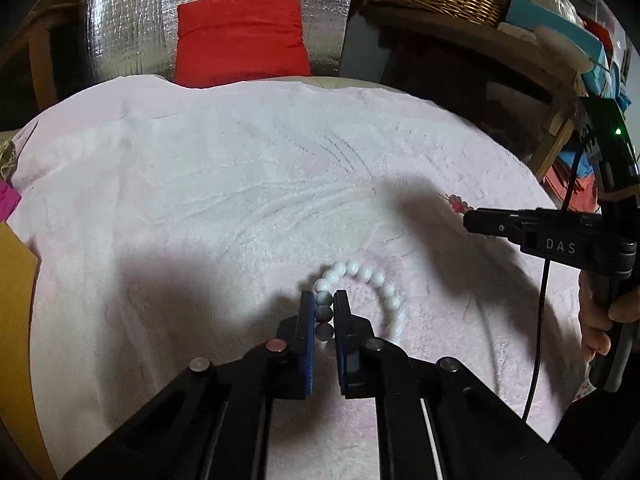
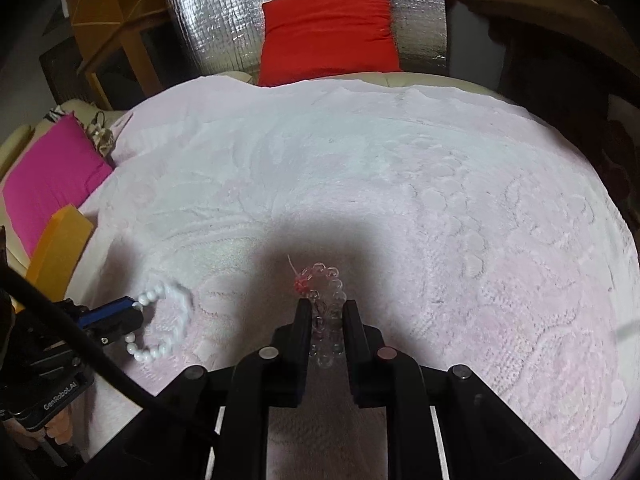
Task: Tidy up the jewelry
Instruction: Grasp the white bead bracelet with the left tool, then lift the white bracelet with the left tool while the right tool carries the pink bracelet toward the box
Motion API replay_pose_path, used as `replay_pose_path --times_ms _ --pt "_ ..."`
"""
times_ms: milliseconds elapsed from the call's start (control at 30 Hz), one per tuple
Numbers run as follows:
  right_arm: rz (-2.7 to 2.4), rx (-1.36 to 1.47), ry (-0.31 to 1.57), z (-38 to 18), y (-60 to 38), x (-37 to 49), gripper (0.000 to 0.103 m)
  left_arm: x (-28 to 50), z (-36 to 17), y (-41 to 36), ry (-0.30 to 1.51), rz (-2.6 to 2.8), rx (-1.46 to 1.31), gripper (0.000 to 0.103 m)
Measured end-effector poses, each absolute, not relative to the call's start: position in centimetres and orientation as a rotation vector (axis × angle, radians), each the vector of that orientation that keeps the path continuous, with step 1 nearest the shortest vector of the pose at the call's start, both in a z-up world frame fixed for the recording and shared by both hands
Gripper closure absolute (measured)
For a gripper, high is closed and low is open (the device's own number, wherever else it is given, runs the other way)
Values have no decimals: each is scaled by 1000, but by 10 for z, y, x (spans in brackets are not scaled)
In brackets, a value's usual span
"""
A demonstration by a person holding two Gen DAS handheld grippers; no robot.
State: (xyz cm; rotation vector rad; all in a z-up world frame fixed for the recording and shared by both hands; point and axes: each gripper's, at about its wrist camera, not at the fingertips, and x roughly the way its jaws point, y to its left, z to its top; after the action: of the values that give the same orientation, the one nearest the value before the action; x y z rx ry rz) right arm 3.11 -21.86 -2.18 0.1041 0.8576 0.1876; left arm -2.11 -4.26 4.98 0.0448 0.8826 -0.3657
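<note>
My left gripper (image 1: 323, 310) pinches the white bracelet (image 1: 370, 280), right gripper (image 2: 328, 312) the clear bracelet (image 2: 326, 284), ready to lift both off the towel (image 2: 400, 184).

Two handheld grippers, both black. The left gripper (image 1: 324, 312) carries blue pads on the inner faces of its fingers (image 1: 307, 332), with round silver pivot pins along its linkage arms. The right gripper (image 2: 327, 308) has plain black fingers (image 2: 302, 320) and matching silver pins. Seen from the left wrist camera, the right gripper's side bears the white letters "DAS"; a black module with a green light sits above it, and a thin black cable (image 1: 538, 340) hangs down. A bare hand (image 1: 600, 320) wraps its handle. "GenRobot.AI" is printed on the left unit's body.
</note>
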Motion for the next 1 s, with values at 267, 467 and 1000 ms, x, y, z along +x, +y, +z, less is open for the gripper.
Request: replay_pose_path --times_ms 267,467,1000 --pt "174 132 855 -20 -231 19 86 -31 53 -43 872 -358 35 93" --pt "171 140 866 -21 -233 19 86 -34 49 -45 890 -378 52 93" --pt "160 152 917 -33 -231 29 86 -25 32 -59 940 -389 74 93"
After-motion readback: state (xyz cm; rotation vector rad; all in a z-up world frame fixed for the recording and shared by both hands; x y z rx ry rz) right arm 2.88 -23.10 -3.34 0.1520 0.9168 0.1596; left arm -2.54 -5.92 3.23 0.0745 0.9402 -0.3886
